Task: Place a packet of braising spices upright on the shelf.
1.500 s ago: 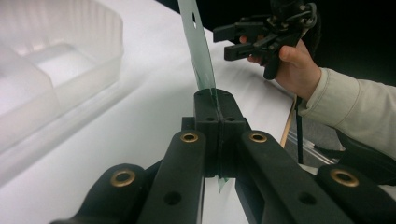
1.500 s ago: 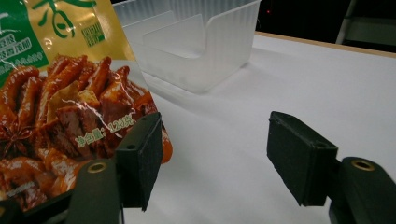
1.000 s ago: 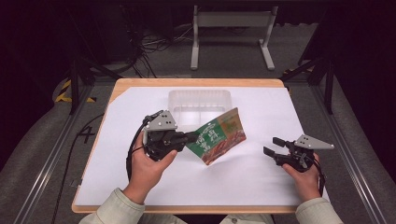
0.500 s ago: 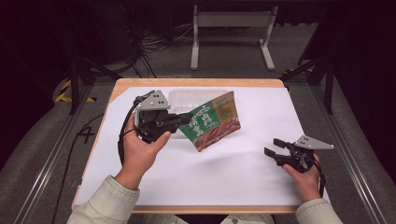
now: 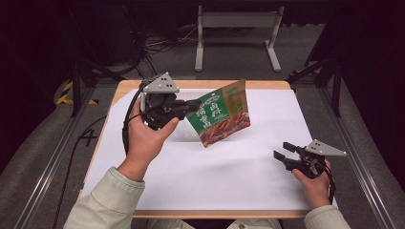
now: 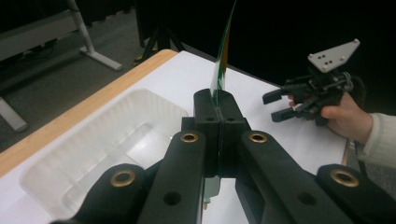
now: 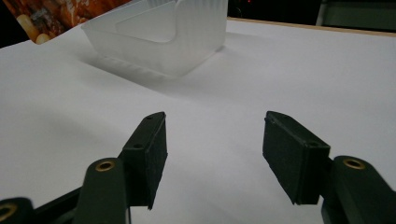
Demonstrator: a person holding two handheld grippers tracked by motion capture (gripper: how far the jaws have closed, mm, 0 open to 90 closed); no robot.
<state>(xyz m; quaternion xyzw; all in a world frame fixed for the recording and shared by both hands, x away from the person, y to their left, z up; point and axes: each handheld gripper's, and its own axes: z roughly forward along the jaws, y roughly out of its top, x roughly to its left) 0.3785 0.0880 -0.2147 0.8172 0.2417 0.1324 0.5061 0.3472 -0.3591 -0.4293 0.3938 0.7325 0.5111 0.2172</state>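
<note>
Currently | left tongs (image 5: pixel 191 106) clamped on snack pouch (image 5: pixel 220 114) edge, pouch lifted off tabletop (image 5: pixel 239 181), above and beside clear tray (image 6: pixel 93 144) | right tongs (image 5: pixel 282 153) gaping, empty, well apart from tray | pickup done; placing into tray likely left

This is looking like a lab. Metal rails (image 5: pixel 47 162) are framing the bench (image 5: pixel 229 181), and cables (image 5: pixel 162 45) are lying on the dark floor.
</note>
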